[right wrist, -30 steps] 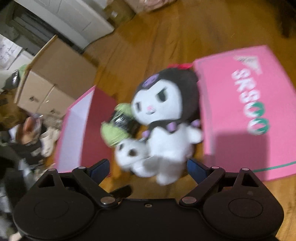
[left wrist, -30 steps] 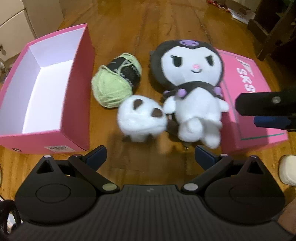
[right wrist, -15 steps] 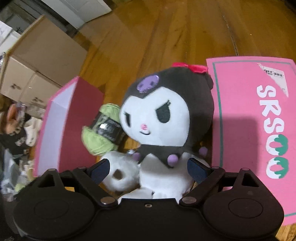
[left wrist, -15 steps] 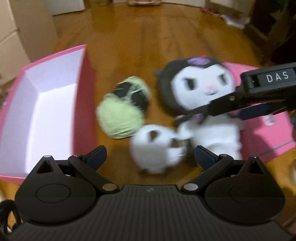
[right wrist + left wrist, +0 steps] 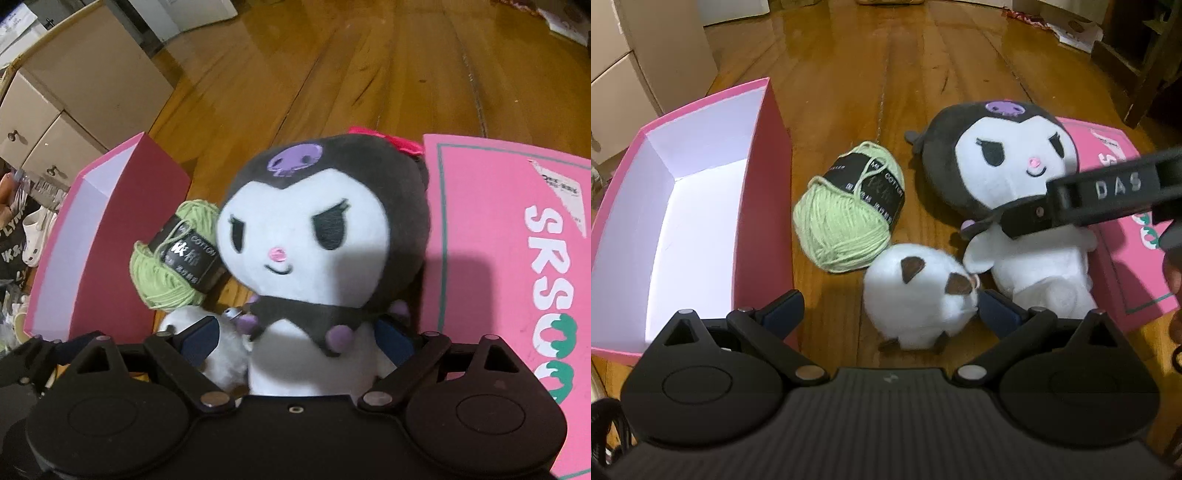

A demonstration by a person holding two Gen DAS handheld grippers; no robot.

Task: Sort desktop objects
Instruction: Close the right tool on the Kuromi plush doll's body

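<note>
A black-and-white Kuromi plush (image 5: 1004,173) (image 5: 314,236) lies on the wooden table, partly on the pink lid (image 5: 1123,258) (image 5: 517,236). My right gripper (image 5: 297,334) is open, its jaws on either side of the plush's white body. A small white plush ball (image 5: 919,295) (image 5: 221,350) lies in front of my left gripper (image 5: 888,314), which is open around it with the right fingertip close to its side. A green yarn ball (image 5: 849,214) (image 5: 173,266) lies between the plushes and the open pink box (image 5: 764,192) (image 5: 110,236).
The right gripper's arm (image 5: 1108,195) crosses the left wrist view over the Kuromi plush. Cardboard drawers (image 5: 74,92) stand beyond the table at the left. Bare wooden tabletop (image 5: 905,74) stretches behind the objects.
Both grippers have moved forward and down. The right now straddles the Kuromi plush's body; the left now has the white ball between its open jaws.
</note>
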